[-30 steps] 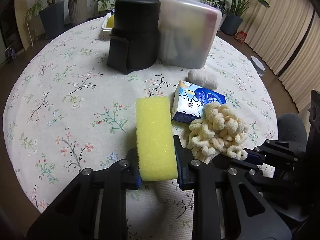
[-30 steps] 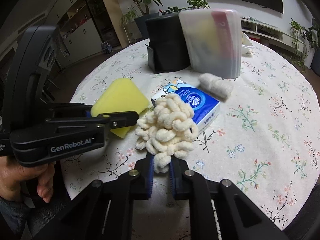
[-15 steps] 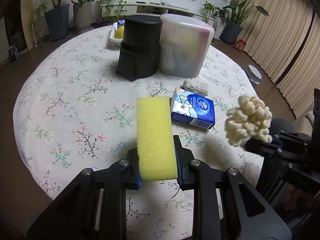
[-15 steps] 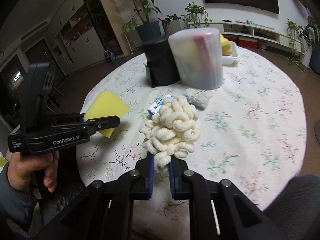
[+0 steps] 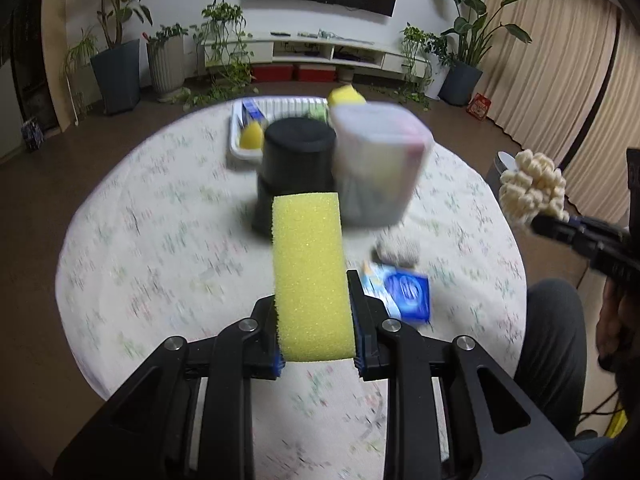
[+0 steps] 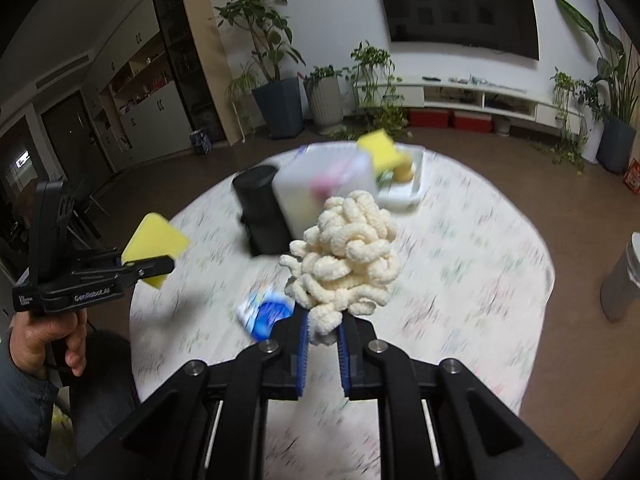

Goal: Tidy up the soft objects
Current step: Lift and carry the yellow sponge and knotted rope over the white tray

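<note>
A yellow sponge (image 5: 310,280) is clamped in the left hand-held gripper (image 5: 316,328) and a cream chenille bundle (image 6: 346,256) in the right hand-held gripper (image 6: 323,344), both held above the tabletop (image 5: 160,248); a tissue pack (image 5: 404,290) and a grey roll (image 5: 396,249) are left unsorted, while the white tray (image 5: 280,102) is already partly filled.

A round counter (image 5: 140,248) is wearing a pale cloth with a small floral print, blurred in both views. A black cylindrical container (image 5: 296,172) is standing near the middle, with a translucent lidded box (image 5: 380,168) just beside it. A white tray (image 5: 280,104) is sitting behind them at the far edge. Nearer, a blue-and-white tissue pack (image 5: 404,292) is lying flat, and a small greyish knitted piece (image 5: 396,248) is lying just beyond it.
</note>
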`<state>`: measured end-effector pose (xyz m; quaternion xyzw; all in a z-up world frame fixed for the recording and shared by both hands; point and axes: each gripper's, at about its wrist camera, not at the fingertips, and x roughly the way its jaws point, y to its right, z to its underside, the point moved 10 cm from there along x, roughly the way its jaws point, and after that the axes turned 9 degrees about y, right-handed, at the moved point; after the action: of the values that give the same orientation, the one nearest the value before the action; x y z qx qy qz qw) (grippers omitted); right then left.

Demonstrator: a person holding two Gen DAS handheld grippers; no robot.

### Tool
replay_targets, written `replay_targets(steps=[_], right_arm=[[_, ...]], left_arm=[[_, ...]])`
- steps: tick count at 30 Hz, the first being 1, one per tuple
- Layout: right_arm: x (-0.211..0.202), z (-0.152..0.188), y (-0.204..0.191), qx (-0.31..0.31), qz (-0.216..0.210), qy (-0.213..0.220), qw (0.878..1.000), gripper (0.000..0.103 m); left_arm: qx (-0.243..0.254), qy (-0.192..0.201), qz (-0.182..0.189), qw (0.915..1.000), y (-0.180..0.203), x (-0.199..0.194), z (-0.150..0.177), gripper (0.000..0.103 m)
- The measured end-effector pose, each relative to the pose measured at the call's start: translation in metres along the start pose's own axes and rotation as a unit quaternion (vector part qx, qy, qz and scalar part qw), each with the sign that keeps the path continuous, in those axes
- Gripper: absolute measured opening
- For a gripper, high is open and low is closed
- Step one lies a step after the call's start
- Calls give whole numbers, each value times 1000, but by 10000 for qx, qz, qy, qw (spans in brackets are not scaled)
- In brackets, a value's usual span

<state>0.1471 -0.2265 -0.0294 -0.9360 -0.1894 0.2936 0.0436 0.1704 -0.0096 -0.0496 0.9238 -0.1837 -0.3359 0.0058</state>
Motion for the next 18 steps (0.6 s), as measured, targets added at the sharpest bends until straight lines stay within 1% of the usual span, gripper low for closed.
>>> replay_targets(steps=[4,6,8,9,11,14,15,16,18], right_arm=[[12,-46,19,-143,-2,119,9998,14],[18,-66,27,-278,10,151,9995,14],[32,-89,37,-386,25,136,9992,14],[41,-99,41,-436,30,95,9990,14],[57,-113,48,-477,-20,-9,9989,14],[86,-137,59,-491,-107,-181,9986,14],[99,-146,63,-521,-131,-267,9982,14],[106,-151,64,-536,-146,-310,9980,14],[126,-164,67,-613,-154,-424,9971,14]], left_arm=[[130,133,-119,9998,-21,5,-43,23],[219,143,-167,9995,-32,14,-65,23],[408,109,-201,9989,-41,28,-93,23],[470,100,-190,9987,-42,33,-102,23],[589,106,-142,9981,-46,48,-127,23],[699,1,-39,9975,-50,80,-162,23],[755,-27,-2,9971,-49,87,-169,23],[850,-71,29,9963,-47,102,-180,23],[1014,-207,68,9946,-42,127,-191,23]])
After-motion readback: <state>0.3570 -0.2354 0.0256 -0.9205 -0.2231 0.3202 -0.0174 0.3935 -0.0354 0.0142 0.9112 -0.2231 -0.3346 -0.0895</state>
